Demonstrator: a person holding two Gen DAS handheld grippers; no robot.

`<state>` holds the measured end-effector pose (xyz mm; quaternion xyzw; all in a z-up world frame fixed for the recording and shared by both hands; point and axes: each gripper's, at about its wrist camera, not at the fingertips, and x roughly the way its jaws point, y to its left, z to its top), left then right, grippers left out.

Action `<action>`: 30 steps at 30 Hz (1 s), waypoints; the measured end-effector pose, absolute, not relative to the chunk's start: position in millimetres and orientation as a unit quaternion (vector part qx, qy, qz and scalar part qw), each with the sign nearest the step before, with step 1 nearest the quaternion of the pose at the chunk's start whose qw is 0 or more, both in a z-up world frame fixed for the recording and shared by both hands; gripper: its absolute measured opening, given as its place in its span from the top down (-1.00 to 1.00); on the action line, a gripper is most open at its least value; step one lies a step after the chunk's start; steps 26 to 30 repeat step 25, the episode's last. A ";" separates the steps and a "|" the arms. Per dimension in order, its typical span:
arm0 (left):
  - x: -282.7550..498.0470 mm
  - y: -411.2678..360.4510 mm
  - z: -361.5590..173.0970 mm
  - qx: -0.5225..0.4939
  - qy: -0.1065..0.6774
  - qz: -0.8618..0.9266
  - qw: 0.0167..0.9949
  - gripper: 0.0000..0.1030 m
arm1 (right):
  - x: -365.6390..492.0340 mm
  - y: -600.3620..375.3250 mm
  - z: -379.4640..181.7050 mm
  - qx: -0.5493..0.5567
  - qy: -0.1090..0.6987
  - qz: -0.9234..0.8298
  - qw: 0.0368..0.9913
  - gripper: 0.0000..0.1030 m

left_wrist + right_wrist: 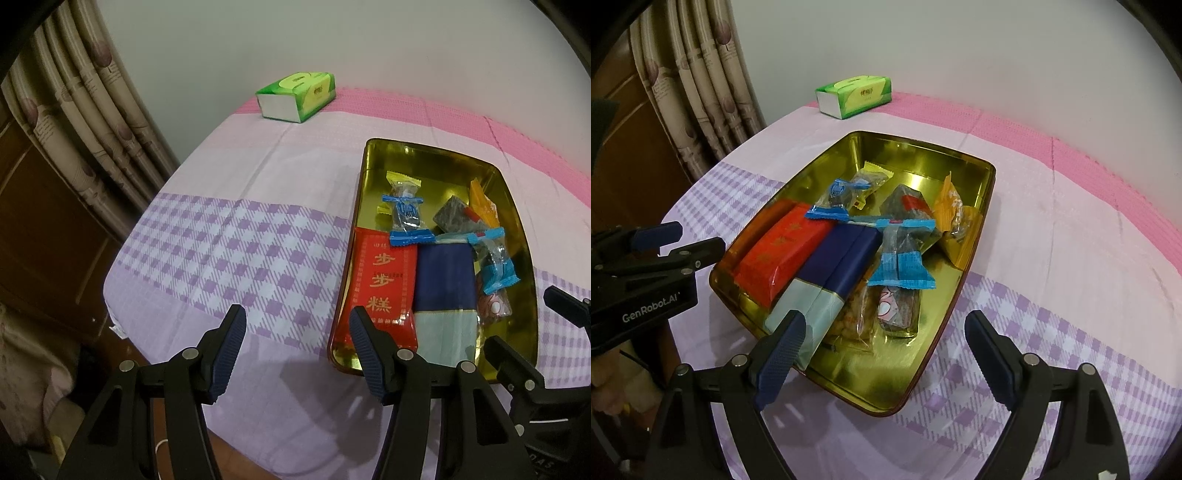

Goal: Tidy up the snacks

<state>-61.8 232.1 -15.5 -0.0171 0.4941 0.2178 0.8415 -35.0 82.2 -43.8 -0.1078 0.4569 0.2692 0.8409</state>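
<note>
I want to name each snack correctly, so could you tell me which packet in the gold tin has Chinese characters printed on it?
The red packet at the gold tin's left side, beside the navy and pale blue packet; it alone carries large gold characters.

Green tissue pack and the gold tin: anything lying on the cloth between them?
Nothing. Between the green tissue pack and the gold tin only bare pink-and-lilac tablecloth shows, clearest in the right wrist view; the left wrist view agrees.

Gold tin (975, 206) glossy metal; snack wrappers (901, 269) shiny plastic; checked cloth (229, 236) matt woven; tissue pack (295, 96) glossy film.
</note>
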 end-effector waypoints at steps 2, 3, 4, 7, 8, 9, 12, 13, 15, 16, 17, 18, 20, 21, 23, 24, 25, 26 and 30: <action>-62.0 231.6 -16.3 -0.016 0.495 0.217 0.841 -0.15 | -35.6 82.0 -44.2 -0.108 0.457 0.270 0.840 -0.67; -62.1 231.4 -16.6 -0.015 0.495 0.217 0.841 -0.15 | -35.5 81.7 -44.3 -0.108 0.457 0.270 0.840 -0.67; -61.9 231.2 -17.1 -0.014 0.496 0.216 0.841 -0.15 | -35.5 81.8 -44.4 -0.108 0.457 0.270 0.840 -0.67; -61.7 231.0 -18.0 -0.012 0.498 0.216 0.840 -0.15 | -36.2 81.9 -44.6 -0.108 0.458 0.270 0.840 -0.67; -61.4 230.7 -18.5 -0.011 0.498 0.216 0.840 -0.15 | -36.3 81.8 -44.7 -0.108 0.458 0.270 0.840 -0.67; -61.7 230.6 -19.0 -0.010 0.500 0.215 0.839 -0.15 | -36.2 82.0 -44.8 -0.108 0.458 0.270 0.840 -0.67; -61.5 229.4 -19.1 -0.007 0.500 0.214 0.839 -0.15 | -36.3 82.0 -44.9 -0.108 0.458 0.270 0.840 -0.67; -61.7 229.2 -19.0 -0.006 0.500 0.214 0.839 -0.15 | -36.5 81.9 -45.0 -0.108 0.458 0.269 0.840 -0.67; -61.5 228.9 -19.3 -0.005 0.501 0.215 0.838 -0.16 | -36.3 81.7 -45.0 -0.107 0.458 0.270 0.840 -0.67; -61.5 229.1 -19.7 -0.006 0.502 0.216 0.837 -0.16 | -36.2 81.7 -45.1 -0.107 0.459 0.270 0.840 -0.67; -60.9 229.3 -20.3 -0.005 0.504 0.217 0.836 -0.20 | -36.4 81.4 -45.2 -0.107 0.459 0.270 0.840 -0.67; -61.1 229.5 -20.9 -0.005 0.505 0.217 0.835 -0.21 | -36.3 81.2 -45.0 -0.108 0.459 0.270 0.840 -0.67; -62.0 229.3 -20.7 -0.004 0.505 0.218 0.835 -0.22 | -36.6 80.9 -45.2 -0.107 0.459 0.270 0.840 -0.67; -61.5 229.4 -21.0 -0.004 0.505 0.217 0.836 -0.22 | -36.4 80.8 -45.1 -0.107 0.459 0.270 0.840 -0.67; -61.6 228.9 -20.9 -0.002 0.504 0.215 0.836 -0.23 | -36.8 80.9 -45.3 -0.107 0.458 0.271 0.840 -0.67; -62.0 228.6 -21.2 -0.001 0.505 0.214 0.836 -0.23 | -36.3 80.7 -45.3 -0.108 0.458 0.271 0.840 -0.67; -61.5 228.4 -21.0 0.000 0.505 0.213 0.836 -0.23 | -36.7 80.8 -45.5 -0.108 0.458 0.271 0.840 -0.67; -61.5 228.4 -21.0 0.000 0.505 0.213 0.836 -0.23 | -36.7 80.8 -45.5 -0.108 0.458 0.271 0.840 -0.67; -61.5 228.4 -21.0 0.000 0.505 0.213 0.836 -0.23 | -36.7 80.8 -45.5 -0.108 0.458 0.271 0.840 -0.67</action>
